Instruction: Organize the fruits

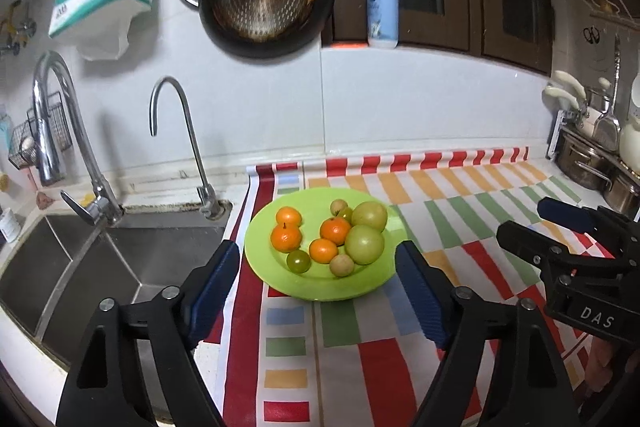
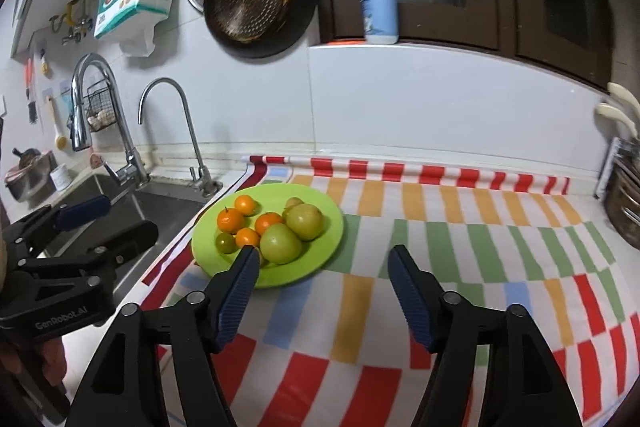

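While your left gripper (image 1: 318, 267) hangs spread wide, empty, green plate (image 1: 276, 275) of fruits (image 1: 332, 235) lies just ahead between fingers (on striped cloth (image 1: 360, 355)); your right gripper (image 2: 320, 271) also agape, plate ahead-left.

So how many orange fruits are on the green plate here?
4, all on the green plate: one at the back left, one just in front of it, one near the middle, and one at the front. None looks hidden.

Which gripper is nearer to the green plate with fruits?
Left. The left gripper is open directly before the green plate, fingers flanking it; the right gripper is open further right, over the striped cloth.
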Action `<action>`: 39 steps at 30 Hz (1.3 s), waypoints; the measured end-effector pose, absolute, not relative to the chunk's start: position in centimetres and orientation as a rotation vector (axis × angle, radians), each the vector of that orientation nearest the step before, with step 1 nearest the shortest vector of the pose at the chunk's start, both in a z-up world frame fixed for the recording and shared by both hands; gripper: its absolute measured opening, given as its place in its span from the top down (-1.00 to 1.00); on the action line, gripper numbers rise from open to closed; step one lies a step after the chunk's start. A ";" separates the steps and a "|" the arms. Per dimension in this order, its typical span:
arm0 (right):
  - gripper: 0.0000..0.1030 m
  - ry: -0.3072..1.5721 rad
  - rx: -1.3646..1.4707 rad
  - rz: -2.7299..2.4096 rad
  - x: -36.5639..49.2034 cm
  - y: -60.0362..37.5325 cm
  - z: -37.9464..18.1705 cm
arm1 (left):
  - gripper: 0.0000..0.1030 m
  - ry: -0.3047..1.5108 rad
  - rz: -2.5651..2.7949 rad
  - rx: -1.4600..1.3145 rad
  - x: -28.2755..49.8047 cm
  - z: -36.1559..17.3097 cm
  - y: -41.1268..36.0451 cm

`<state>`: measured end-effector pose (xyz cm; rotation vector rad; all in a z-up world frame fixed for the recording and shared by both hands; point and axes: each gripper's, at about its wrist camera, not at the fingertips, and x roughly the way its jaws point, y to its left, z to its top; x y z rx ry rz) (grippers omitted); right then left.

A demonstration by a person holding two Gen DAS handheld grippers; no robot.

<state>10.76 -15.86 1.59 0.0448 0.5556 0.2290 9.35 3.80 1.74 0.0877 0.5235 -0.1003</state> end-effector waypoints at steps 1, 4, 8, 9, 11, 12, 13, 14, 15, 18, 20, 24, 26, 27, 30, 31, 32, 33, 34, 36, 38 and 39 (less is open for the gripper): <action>-0.39 0.552 0.048 0.223 10.4 -16.1 1.7 | -0.63 0.518 -0.104 0.085 9.0 1.9 3.7; -0.54 0.539 0.052 0.201 9.0 -16.8 2.0 | -0.72 0.505 -0.105 0.068 7.8 2.3 3.3; -0.60 0.531 0.062 0.181 7.4 -17.8 2.3 | -0.81 0.487 -0.099 0.082 6.3 2.6 2.6; -0.63 0.528 0.066 0.177 7.1 -18.1 2.4 | -0.83 0.480 -0.101 0.086 5.9 2.7 2.4; -0.64 0.523 0.069 0.165 6.5 -18.5 2.6 | -0.89 0.474 -0.102 0.093 5.3 2.8 2.1; -0.64 0.521 0.067 0.160 6.2 -18.7 2.7 | -0.95 0.472 -0.101 0.095 5.0 2.8 2.0; -0.65 0.519 0.067 0.154 5.9 -18.8 2.8 | -0.97 0.470 -0.100 0.097 4.8 2.8 1.9; -0.65 0.519 0.066 0.150 5.5 -19.0 2.9 | -0.98 0.467 -0.097 0.098 4.5 2.9 1.9; -0.65 0.518 0.065 0.148 5.2 -19.1 3.0 | -0.99 0.464 -0.094 0.099 4.2 2.9 1.8; -0.70 0.509 0.064 0.140 4.3 -19.5 3.2 | -1.00 0.463 -0.093 0.099 3.5 2.9 1.7; -0.71 0.502 0.067 0.142 3.7 -19.8 3.3 | -1.00 0.465 -0.097 0.109 3.0 2.9 1.5; -0.71 0.498 0.064 0.134 2.9 -20.0 3.3 | -1.00 0.463 -0.094 0.110 2.2 3.0 1.4; -0.71 0.500 0.065 0.129 2.6 -20.2 3.3 | -1.00 0.457 -0.100 0.108 1.9 3.1 1.4; -0.71 0.500 0.067 0.126 2.5 -20.2 3.3 | -1.00 0.455 -0.101 0.109 1.9 3.1 1.4; -0.72 0.502 0.068 0.120 2.2 -20.3 3.3 | -1.00 0.454 -0.095 0.116 1.6 3.1 1.4; -0.73 0.501 0.067 0.118 2.1 -20.3 3.3 | -1.00 0.455 -0.094 0.118 1.6 3.1 1.4; -0.73 0.500 0.066 0.116 2.0 -20.3 3.3 | -1.00 0.458 -0.096 0.121 1.6 3.0 1.4; -0.73 0.499 0.065 0.116 2.0 -20.3 3.3 | -1.00 0.462 -0.098 0.123 1.6 3.0 1.4; -0.73 0.499 0.064 0.115 2.0 -20.3 3.3 | -1.00 0.464 -0.092 0.126 1.6 3.0 1.4; -0.73 0.500 0.064 0.119 2.0 -20.4 3.3 | -1.00 0.464 -0.088 0.131 1.6 3.0 1.4; -0.73 0.502 0.062 0.123 2.0 -20.4 3.3 | -1.00 0.459 -0.087 0.133 1.5 3.0 1.4; -0.73 0.502 0.060 0.123 2.0 -20.4 3.4 | -1.00 0.456 -0.088 0.133 1.5 3.1 1.4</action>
